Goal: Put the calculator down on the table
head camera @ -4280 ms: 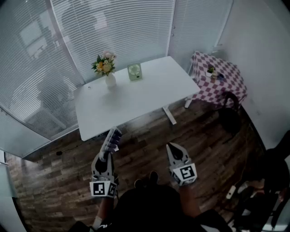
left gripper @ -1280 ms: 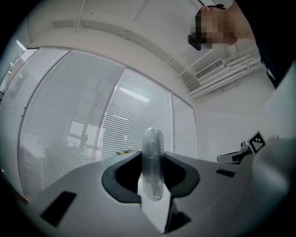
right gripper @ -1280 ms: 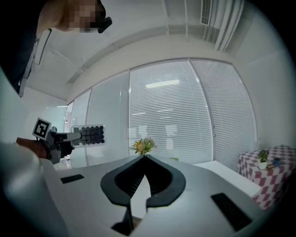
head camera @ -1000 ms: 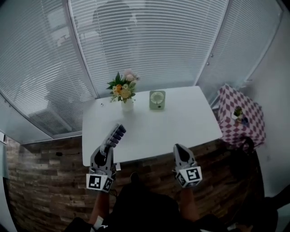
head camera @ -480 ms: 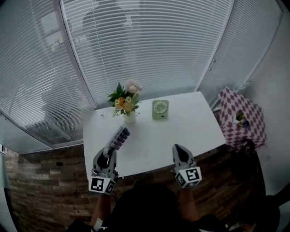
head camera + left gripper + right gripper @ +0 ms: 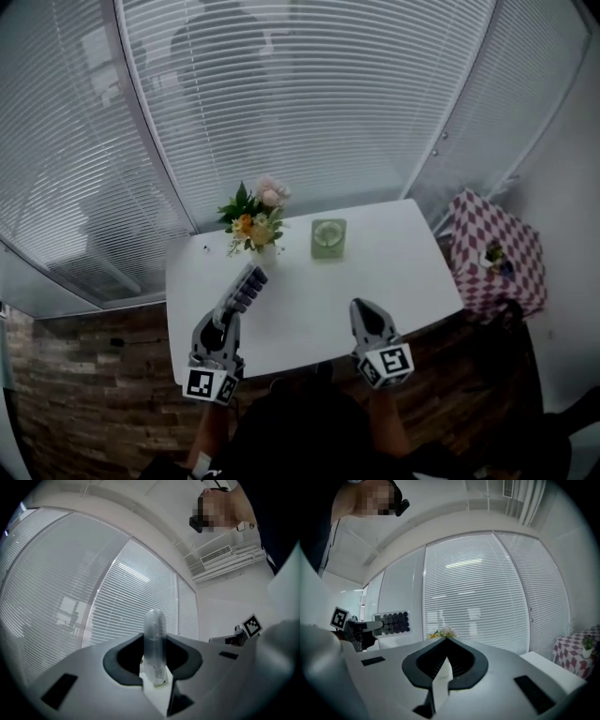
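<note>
- Left gripper [image 6: 224, 317], fingers: I read them as narrow and clamped on the lower end of the calculator [image 6: 244, 287]. In the left gripper view the calculator [image 6: 154, 641] stands edge-on between the two dark pads, pressed on both sides.
- Calculator, position: it is held in the air and not laid down. In the head view it juts from the fingers toward 1 o'clock, over the near left part of the table [image 6: 384, 267]. In the right gripper view its face with rows of dark round keys [image 6: 392, 623] shows at 9 o'clock.
- Right gripper [image 6: 366, 317], fingers: in the right gripper view they are closed tip to tip with nothing between them. I see it at 3 o'clock of the left gripper, well apart from it, over the table's near edge.
- Table: white and rectangular.
- Vase of flowers [image 6: 254, 225]: stands on the table at 12 o'clock of the left gripper, near the far edge.
- Small green square object [image 6: 328, 237]: just beside the vase at its 3 o'clock. I cannot tell what it is.
- Side table with checked cloth [image 6: 495, 251]: at 3 o'clock of the white table, carrying a small potted plant [image 6: 488, 253].
- Blinds [image 6: 309, 103]: closed slats beyond the table at 12 o'clock.
</note>
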`<control>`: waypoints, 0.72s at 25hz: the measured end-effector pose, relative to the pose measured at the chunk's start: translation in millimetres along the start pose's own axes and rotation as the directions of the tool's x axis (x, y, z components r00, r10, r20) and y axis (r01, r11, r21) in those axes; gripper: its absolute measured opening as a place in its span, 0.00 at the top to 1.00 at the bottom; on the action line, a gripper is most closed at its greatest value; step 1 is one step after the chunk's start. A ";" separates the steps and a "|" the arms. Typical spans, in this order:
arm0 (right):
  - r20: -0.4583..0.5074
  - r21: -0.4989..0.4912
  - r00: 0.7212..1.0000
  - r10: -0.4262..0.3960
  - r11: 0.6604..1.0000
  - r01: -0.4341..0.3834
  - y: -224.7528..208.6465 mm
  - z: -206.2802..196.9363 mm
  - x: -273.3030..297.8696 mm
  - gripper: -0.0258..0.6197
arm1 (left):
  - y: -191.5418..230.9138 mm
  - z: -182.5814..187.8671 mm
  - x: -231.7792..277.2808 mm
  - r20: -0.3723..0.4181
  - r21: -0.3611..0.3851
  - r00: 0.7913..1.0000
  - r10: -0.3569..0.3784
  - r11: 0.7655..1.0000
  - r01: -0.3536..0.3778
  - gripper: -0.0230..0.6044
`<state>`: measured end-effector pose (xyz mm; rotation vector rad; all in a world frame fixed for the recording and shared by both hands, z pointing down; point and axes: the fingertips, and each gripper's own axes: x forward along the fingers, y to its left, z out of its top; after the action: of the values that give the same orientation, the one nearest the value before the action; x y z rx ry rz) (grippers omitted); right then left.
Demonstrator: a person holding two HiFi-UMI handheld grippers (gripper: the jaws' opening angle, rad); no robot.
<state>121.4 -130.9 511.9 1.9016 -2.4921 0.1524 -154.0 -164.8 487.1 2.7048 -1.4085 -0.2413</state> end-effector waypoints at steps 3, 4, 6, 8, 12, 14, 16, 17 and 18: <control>-0.002 -0.004 1.000 0.031 1.000 -0.031 -13.9 5.9 11.1 0.95 | -5.9 1.2 15.7 0.006 0.002 1.000 0.019 1.000 -0.019 0.80; -0.003 -0.006 0.999 0.039 0.999 -0.039 -19.7 8.1 14.2 0.95 | -8.5 -0.1 20.5 0.003 0.001 1.000 0.027 1.000 -0.027 0.80; -0.008 -0.006 0.998 0.057 0.998 -0.057 -30.3 10.4 19.4 0.95 | -14.3 -4.1 28.1 -0.007 0.012 0.999 0.037 0.999 -0.037 0.80; -0.012 -0.011 0.997 0.078 0.997 -0.078 -39.4 12.6 26.1 0.95 | -19.7 -5.5 37.1 -0.009 0.019 0.999 0.049 0.999 -0.049 0.80; -0.021 -0.035 0.992 0.125 0.991 -0.125 -56.8 13.2 37.4 0.95 | -27.4 -12.7 51.0 -0.010 0.001 0.995 0.098 0.995 -0.098 0.80; -0.026 -0.040 0.990 0.140 0.989 -0.141 -63.7 14.2 41.8 0.95 | -30.5 -17.0 55.5 -0.016 0.001 0.994 0.109 0.994 -0.109 0.80; -0.029 -0.023 0.988 0.149 0.988 -0.150 -70.0 14.5 46.6 0.95 | -34.2 -17.5 60.8 -0.016 0.014 0.993 0.116 0.993 -0.115 0.80; -0.030 -0.021 0.988 0.153 0.988 -0.154 -72.5 15.2 48.8 0.95 | -35.3 -17.4 62.8 -0.020 0.024 0.992 0.123 0.992 -0.123 0.80; -0.034 -0.027 0.987 0.155 0.987 -0.156 -75.0 15.7 51.3 0.95 | -36.3 -16.6 65.1 -0.027 0.037 0.991 0.132 0.991 -0.131 0.80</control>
<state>180.8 -201.1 505.1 1.6799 -2.6048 0.1434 -85.0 -197.3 491.6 2.6171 -1.5891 -0.1688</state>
